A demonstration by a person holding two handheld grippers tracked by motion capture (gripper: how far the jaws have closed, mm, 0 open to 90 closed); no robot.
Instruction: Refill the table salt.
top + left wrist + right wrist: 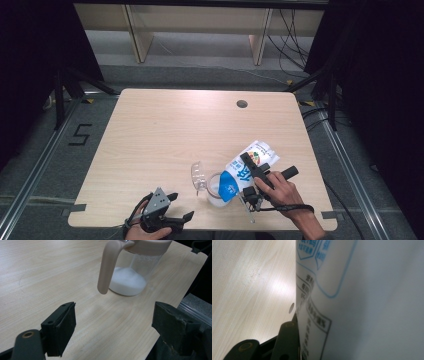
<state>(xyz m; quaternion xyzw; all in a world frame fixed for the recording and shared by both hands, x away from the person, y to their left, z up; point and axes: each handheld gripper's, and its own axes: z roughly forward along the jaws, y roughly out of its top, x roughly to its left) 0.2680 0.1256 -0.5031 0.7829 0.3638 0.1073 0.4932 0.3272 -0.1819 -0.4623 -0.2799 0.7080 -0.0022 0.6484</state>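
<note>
Near the front edge of the light wooden worktop [165, 130] stands a clear plastic jug with a beige handle [130, 272], with white stuff in its bottom. The right gripper [257, 172] squeezes a blue and white milk carton [245, 170], tipped down over the jug's open top. The left gripper [172, 207] sits by the front left corner, jaws wide apart, holding nothing.
</note>
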